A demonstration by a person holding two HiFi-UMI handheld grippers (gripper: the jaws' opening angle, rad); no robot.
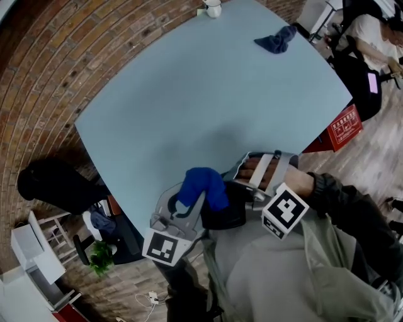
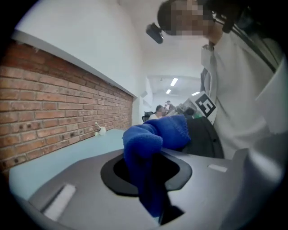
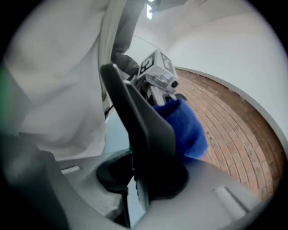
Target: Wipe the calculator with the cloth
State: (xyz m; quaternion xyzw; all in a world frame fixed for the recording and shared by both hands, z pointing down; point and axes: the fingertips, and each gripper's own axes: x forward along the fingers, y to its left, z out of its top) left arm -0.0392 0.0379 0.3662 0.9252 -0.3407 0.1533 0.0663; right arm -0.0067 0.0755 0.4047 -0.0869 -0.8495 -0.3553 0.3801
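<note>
A bright blue cloth point(image 1: 203, 185) hangs bunched between the jaws of my left gripper point(image 1: 196, 200), which is shut on it; in the left gripper view the cloth point(image 2: 153, 143) rises out of my left gripper point(image 2: 155, 179). My right gripper point(image 1: 239, 192) is shut on the dark calculator point(image 1: 223, 212), held edge-on close to the person's body. In the right gripper view the calculator point(image 3: 144, 130) stands upright in my right gripper point(image 3: 144, 182), with the cloth point(image 3: 189, 128) right beside its far face. The calculator point(image 2: 204, 137) shows behind the cloth. Whether cloth and calculator touch is unclear.
The light blue table point(image 1: 208, 88) stretches ahead of both grippers. At its far side lie a dark blue rag point(image 1: 276, 39) and a white cup point(image 1: 213, 7). A red box point(image 1: 345, 126) stands off the table's right edge; brick floor lies to the left.
</note>
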